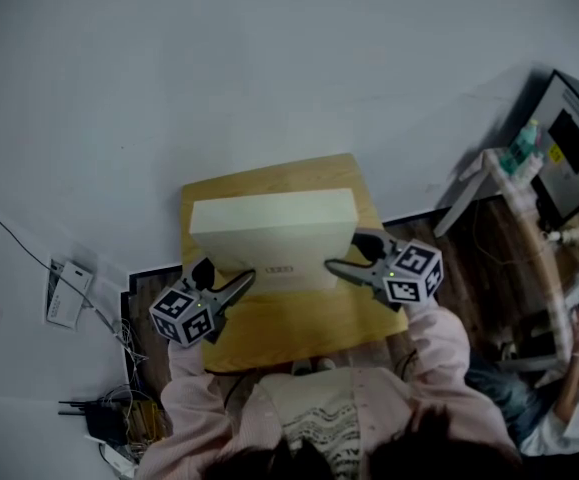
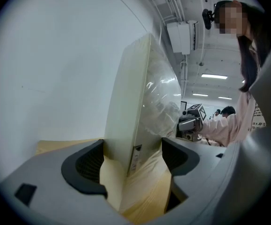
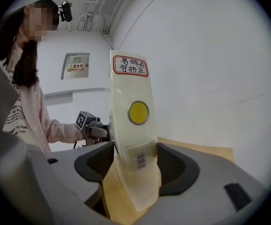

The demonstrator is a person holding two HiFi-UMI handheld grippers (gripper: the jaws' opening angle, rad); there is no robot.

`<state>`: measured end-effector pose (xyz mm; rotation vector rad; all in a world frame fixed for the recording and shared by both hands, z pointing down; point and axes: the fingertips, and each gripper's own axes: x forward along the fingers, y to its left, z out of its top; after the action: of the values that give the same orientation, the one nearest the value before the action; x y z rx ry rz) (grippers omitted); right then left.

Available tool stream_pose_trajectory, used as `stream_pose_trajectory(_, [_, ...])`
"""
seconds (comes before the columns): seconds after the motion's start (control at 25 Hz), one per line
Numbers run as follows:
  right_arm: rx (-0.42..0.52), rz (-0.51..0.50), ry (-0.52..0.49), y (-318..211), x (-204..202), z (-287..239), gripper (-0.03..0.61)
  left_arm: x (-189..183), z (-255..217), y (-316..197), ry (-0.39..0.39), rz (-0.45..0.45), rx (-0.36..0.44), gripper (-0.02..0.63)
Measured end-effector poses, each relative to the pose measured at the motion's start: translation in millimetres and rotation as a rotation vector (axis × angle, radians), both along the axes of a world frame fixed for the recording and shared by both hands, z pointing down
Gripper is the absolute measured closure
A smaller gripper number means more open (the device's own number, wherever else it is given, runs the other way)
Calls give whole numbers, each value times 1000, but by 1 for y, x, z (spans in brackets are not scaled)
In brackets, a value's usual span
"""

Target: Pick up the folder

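A thick cream box folder stands upright on its long edge on a small wooden table. My left gripper is at the folder's left end. In the left gripper view the folder sits between the jaws of the left gripper, touching one pad with a gap at the other. My right gripper straddles the right end. In the right gripper view the spine, with a yellow dot and a red-bordered label, fills the jaws of the right gripper, and both pads touch it.
A white wall rises just behind the table. On the floor to the left lie cables, a white socket box and a black router. At the right stand a desk with a monitor and a seated person.
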<state>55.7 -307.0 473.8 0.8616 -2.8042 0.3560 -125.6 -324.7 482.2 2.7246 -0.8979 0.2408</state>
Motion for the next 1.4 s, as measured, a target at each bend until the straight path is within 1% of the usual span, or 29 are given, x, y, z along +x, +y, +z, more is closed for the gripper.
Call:
stream_pose_trajectory(0.32, [4, -3, -45, 4, 3, -17, 284, 2, -19, 7, 14, -33, 15, 224])
stream_pose_trajectory(0.64, [32, -19, -67, 6, 2, -33, 285, -1, -33, 16, 19, -71, 25, 225])
stream_pose_trajectory(0.84, [34, -24, -91, 9, 3, -43, 288, 0, -43, 21, 26, -94, 41, 227])
stream_pose_trajectory(1.16, [71, -37, -115, 16, 3, -59, 288, 0, -58, 32, 42, -127, 68, 227])
stream_pose_trajectory(1.4, [106, -50, -114, 22, 7, -71, 288, 3, -67, 43, 44, -149, 83, 227])
